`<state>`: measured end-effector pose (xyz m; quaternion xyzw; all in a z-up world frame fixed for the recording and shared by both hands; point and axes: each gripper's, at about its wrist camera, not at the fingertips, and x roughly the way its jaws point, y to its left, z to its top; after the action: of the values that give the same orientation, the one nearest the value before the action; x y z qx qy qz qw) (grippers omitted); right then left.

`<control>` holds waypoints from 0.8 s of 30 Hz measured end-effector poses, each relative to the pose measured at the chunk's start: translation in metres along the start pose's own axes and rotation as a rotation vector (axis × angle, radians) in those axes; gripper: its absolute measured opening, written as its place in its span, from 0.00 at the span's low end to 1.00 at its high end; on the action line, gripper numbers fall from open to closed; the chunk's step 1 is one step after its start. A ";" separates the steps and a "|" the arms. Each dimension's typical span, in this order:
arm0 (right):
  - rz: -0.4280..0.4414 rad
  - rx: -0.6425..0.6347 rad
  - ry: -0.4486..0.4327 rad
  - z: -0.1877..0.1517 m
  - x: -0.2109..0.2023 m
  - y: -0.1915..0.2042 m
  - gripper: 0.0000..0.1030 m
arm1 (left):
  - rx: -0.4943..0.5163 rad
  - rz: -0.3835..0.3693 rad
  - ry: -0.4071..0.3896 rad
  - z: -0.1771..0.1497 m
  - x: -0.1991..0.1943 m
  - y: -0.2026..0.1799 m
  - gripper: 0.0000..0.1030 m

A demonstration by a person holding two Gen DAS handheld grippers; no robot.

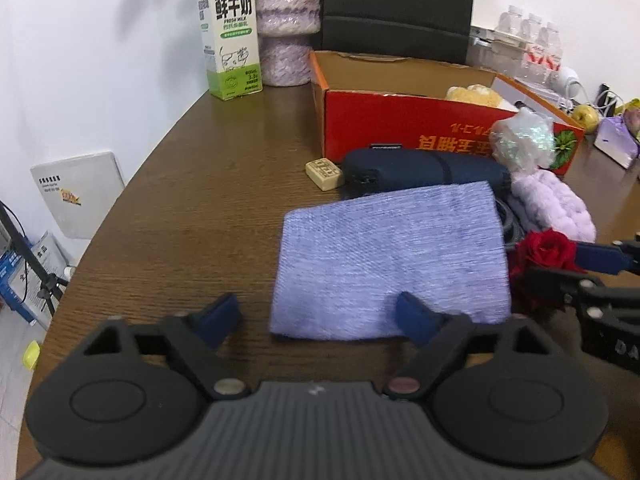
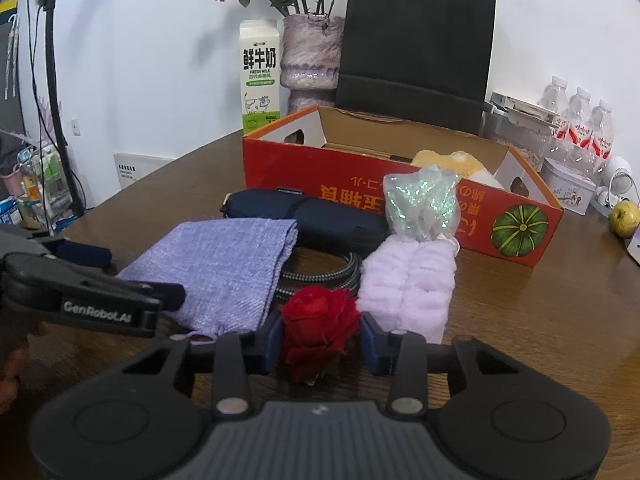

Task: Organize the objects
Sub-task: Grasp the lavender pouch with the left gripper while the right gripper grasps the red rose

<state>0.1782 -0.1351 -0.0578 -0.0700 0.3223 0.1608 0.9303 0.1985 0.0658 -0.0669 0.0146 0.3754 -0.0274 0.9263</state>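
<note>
Pouch lies between cloth and box.

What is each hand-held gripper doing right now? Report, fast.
Left hand-held gripper: open, holding nothing, at the near edge of the purple cloth.
Right hand-held gripper: fingers on both sides of the red rose; firm grip cannot be told.

Red rose, heathered lavender cloth, navy pouch at twelve o'clock, orange-red box, wood-grain brown surface.

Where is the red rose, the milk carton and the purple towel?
red rose [image 2: 318, 316], right wrist view, on its petals.
milk carton [image 1: 230, 36], left wrist view, on its front.
purple towel [image 1: 392, 256], left wrist view, on its middle.
</note>
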 end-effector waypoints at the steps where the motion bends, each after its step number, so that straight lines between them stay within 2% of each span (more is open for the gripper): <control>1: 0.001 0.002 0.000 0.000 0.000 0.000 0.37 | 0.005 -0.007 -0.005 -0.001 -0.004 0.000 0.63; 2: 0.003 0.002 -0.001 0.000 0.000 0.000 0.37 | 0.010 -0.009 -0.007 -0.003 -0.007 0.000 0.59; 4: 0.007 0.004 -0.002 -0.001 0.000 0.000 0.37 | 0.022 -0.016 -0.011 -0.005 -0.012 0.000 0.36; 5: 0.010 0.004 -0.002 -0.001 -0.001 0.001 0.37 | 0.028 -0.028 -0.010 -0.006 -0.014 0.000 0.29; 6: 0.013 0.002 -0.002 -0.001 -0.001 0.001 0.37 | 0.028 -0.034 -0.005 -0.008 -0.017 0.002 0.18; 7: 0.017 0.001 -0.001 -0.001 -0.002 0.002 0.37 | 0.036 -0.024 -0.002 -0.009 -0.019 0.003 0.13; 12: 0.035 -0.002 -0.002 -0.004 -0.005 0.004 0.37 | 0.040 0.028 0.011 -0.017 -0.030 0.018 0.12; 14: 0.042 -0.004 -0.003 -0.005 -0.006 0.005 0.37 | 0.014 0.031 0.013 -0.018 -0.035 0.026 0.18; 15: 0.046 -0.005 -0.004 -0.005 -0.007 0.005 0.37 | 0.011 0.020 -0.006 -0.017 -0.040 0.027 0.34; 16: 0.050 -0.006 -0.004 -0.005 -0.007 0.006 0.37 | 0.011 0.014 -0.025 -0.017 -0.045 0.028 0.58; 17: 0.053 -0.006 -0.005 -0.005 -0.007 0.006 0.37 | 0.016 0.007 -0.046 -0.014 -0.050 0.027 0.71; 18: 0.054 -0.006 -0.005 -0.006 -0.007 0.006 0.37 | 0.025 -0.002 -0.070 -0.012 -0.055 0.024 0.95; 19: 0.055 -0.005 -0.005 -0.006 -0.007 0.006 0.37 | 0.031 -0.010 -0.099 -0.009 -0.061 0.020 1.00; 20: 0.056 -0.002 -0.005 -0.006 -0.007 0.006 0.37 | 0.032 -0.012 -0.110 -0.006 -0.064 0.017 1.00; 24: 0.058 0.010 -0.006 -0.006 -0.009 0.003 0.37 | -0.032 -0.090 -0.031 0.010 -0.051 0.009 1.00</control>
<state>0.1674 -0.1353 -0.0569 -0.0554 0.3220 0.1863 0.9266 0.1690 0.0759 -0.0241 -0.0175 0.3618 -0.0630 0.9300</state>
